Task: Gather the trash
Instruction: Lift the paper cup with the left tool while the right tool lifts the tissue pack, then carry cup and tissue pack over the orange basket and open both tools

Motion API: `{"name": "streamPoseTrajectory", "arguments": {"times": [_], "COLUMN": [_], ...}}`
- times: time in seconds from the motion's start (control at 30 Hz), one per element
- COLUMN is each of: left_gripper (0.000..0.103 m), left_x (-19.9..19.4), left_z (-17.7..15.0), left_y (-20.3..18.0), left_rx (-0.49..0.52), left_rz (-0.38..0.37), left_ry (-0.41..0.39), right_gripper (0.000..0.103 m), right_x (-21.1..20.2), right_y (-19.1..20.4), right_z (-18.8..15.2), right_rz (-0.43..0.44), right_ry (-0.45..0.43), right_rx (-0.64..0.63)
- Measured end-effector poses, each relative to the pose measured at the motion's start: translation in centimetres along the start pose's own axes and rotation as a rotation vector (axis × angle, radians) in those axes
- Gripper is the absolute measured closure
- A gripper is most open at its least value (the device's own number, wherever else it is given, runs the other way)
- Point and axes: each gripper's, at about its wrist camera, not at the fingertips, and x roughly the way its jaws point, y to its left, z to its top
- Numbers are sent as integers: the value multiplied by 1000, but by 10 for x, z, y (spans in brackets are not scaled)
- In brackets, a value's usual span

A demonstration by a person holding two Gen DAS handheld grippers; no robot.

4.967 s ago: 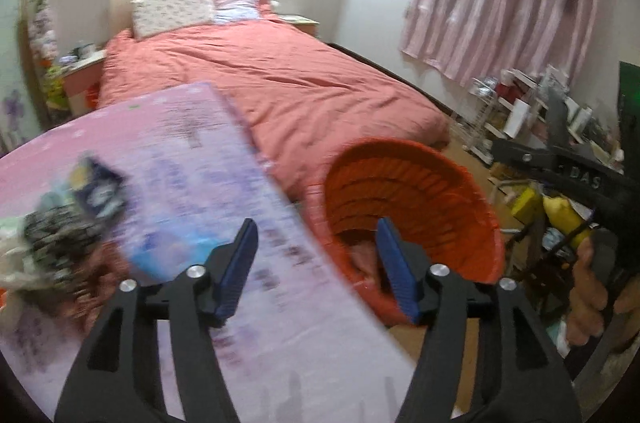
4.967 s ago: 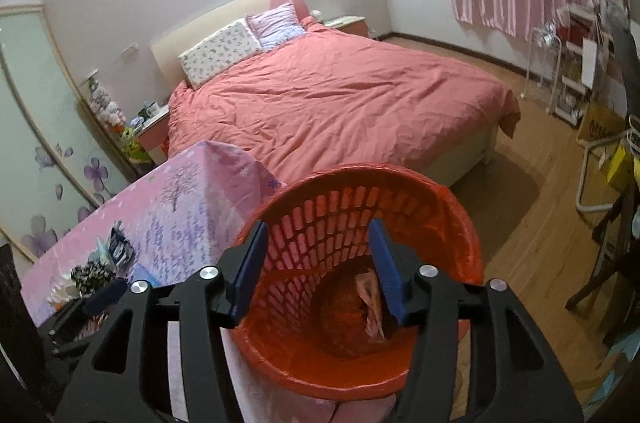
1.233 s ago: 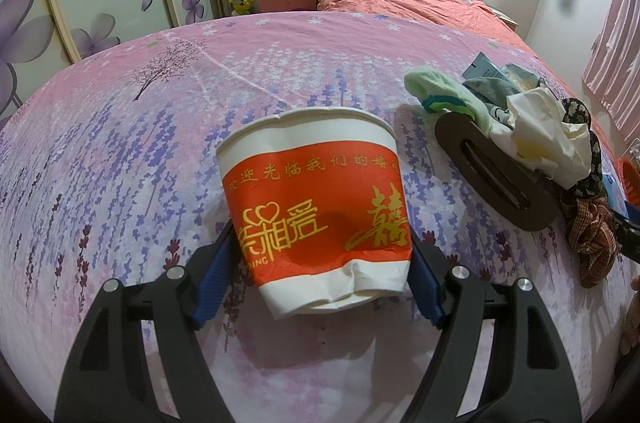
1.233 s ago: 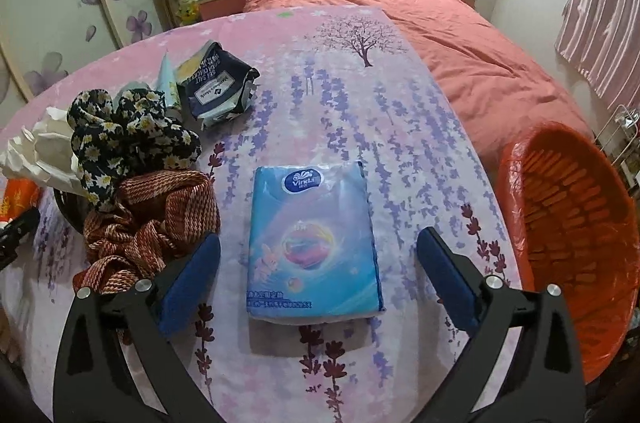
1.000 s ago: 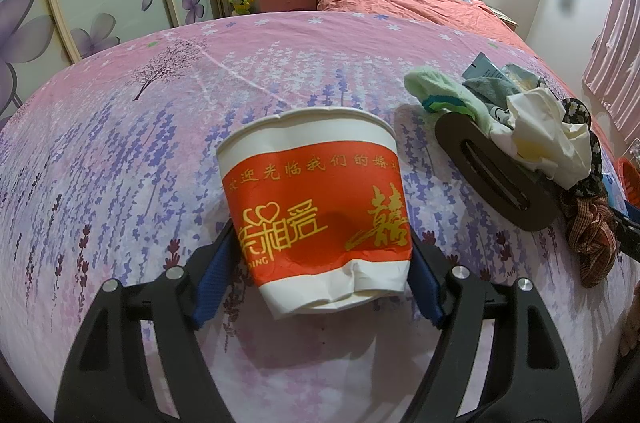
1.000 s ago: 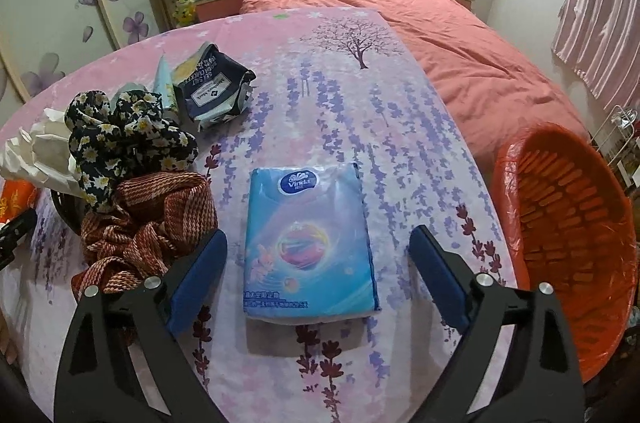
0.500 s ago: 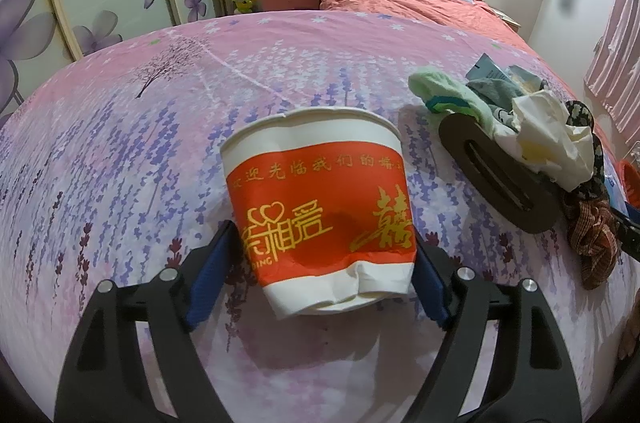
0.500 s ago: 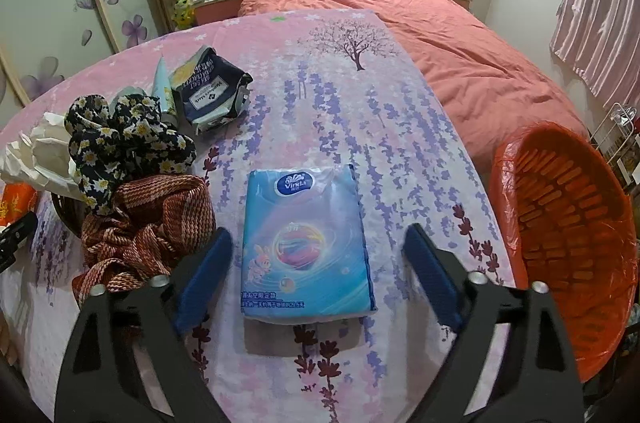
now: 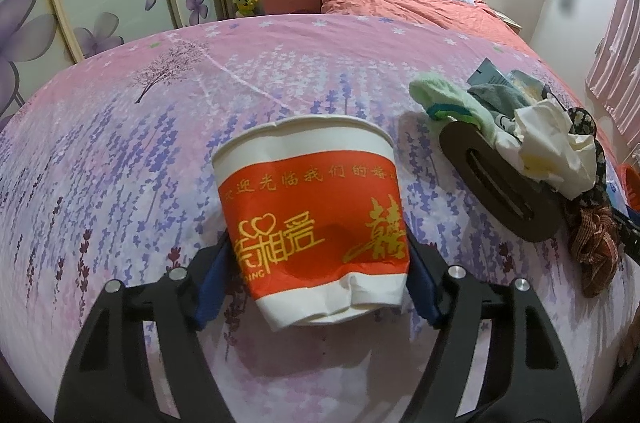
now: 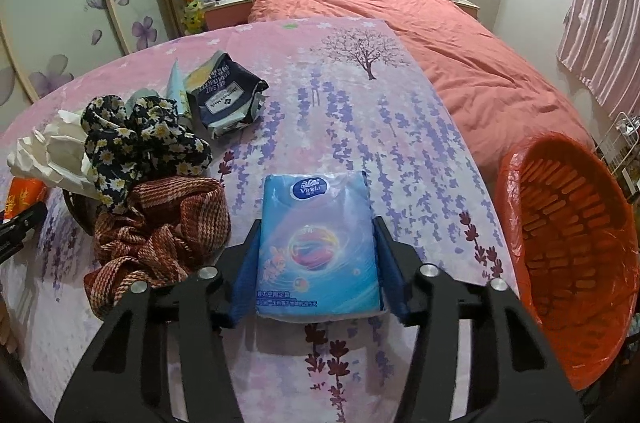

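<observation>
The left gripper (image 9: 316, 279) is closing around a paper cup (image 9: 310, 219) — its blue pads sit against the cup's lower sides, low down where the dented base gives them something to bite. The cup stands upright on the tabletop (image 9: 120, 151) right between the fingers, white with a broad red band and yellow characters, its bottom edge crumpled. Off to this gripper's right lies a heap of cloth and crumpled paper (image 9: 548, 147).

The right gripper (image 10: 316, 275) is closing too, its pads flanking a blue tissue pack (image 10: 318, 243) that lies flat between them; they look to be touching its long edges, though a firm squeeze isn't clear. To its right, past the tabletop's edge, waits the orange basket (image 10: 568, 263) — probably where both items go.
</observation>
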Motion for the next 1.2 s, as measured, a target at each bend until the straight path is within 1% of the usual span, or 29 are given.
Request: {"name": "streamPoseTrajectory", "arguments": {"times": [0.13,0.4,0.6,0.77,0.87,1.0,1.2], "left_gripper": [31,31,31,31,31,31,31], "left_x": [-5,-32,-65,-95,-111,-129,-151], "left_z": [-2,-4,-4,-3,-2,1,3], "left_y": [2,0,-7,-14,-26,-53,-102], "left_rx": [-4,17,31,25,38,74,132], "left_rz": [0,6,-11,-47,-75,-122,-204], "left_ry": [-19,-65,-111,-146,-165,-195,-234], "right_gripper": [52,52,52,52,52,52,52], "right_x": [-5,-25,-61,-91,-107,-124,-150], "right_y": [-3,-8,-10,-16,-23,-35,-57], "right_z": [-1,-7,-4,-1,-1,-2,-11], "right_rz": [21,20,35,43,40,18,-61], "right_ry": [-18,-67,-145,-210,-243,-283,-363], "right_rx": [9,8,-5,-4,4,21,43]}}
